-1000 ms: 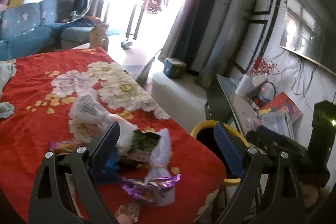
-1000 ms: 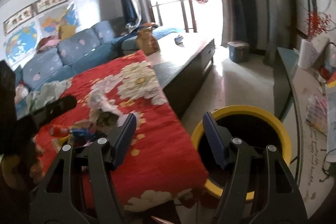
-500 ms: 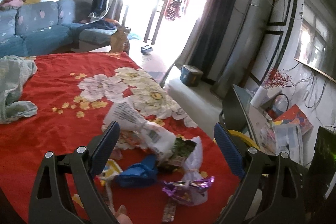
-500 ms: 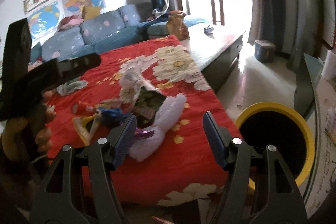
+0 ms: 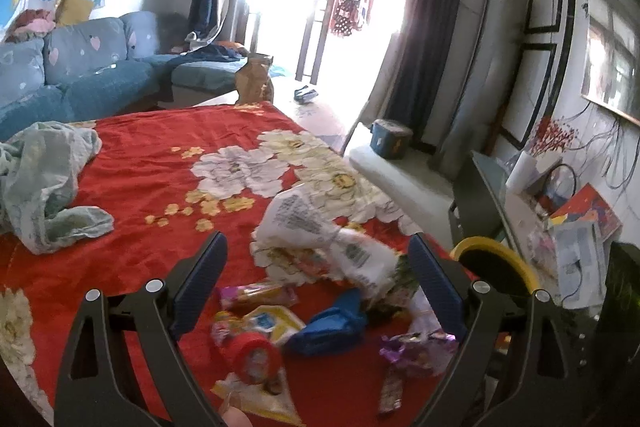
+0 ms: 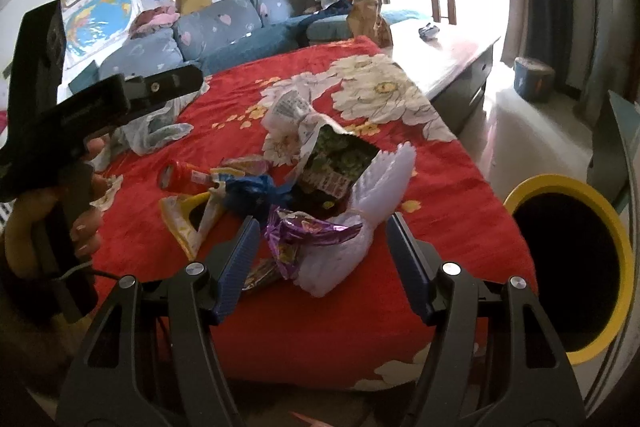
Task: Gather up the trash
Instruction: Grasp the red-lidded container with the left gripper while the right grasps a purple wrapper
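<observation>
A pile of trash lies on the red flowered cloth [image 5: 140,163] near its corner: a white printed bag [image 5: 320,235], a blue wrapper [image 5: 332,323], a purple foil wrapper [image 6: 308,231], a pale plastic bag [image 6: 360,219], a green snack packet [image 6: 340,159] and a red tube [image 5: 252,351]. My left gripper [image 5: 316,267] is open and empty above the pile. My right gripper [image 6: 322,251] is open and empty, just in front of the purple wrapper. The yellow-rimmed bin [image 6: 568,267] stands on the floor right of the table; it also shows in the left wrist view [image 5: 492,267].
A crumpled pale green cloth [image 5: 44,179] lies at the table's left. A blue sofa [image 5: 80,79] stands behind. A brown paper bag [image 5: 254,81] sits on the bare far end of the table. A glass side table with clutter [image 5: 560,211] stands at the right.
Both grippers have swung left from the bin toward the trash pile and come closer to it. Both stay open and empty.
</observation>
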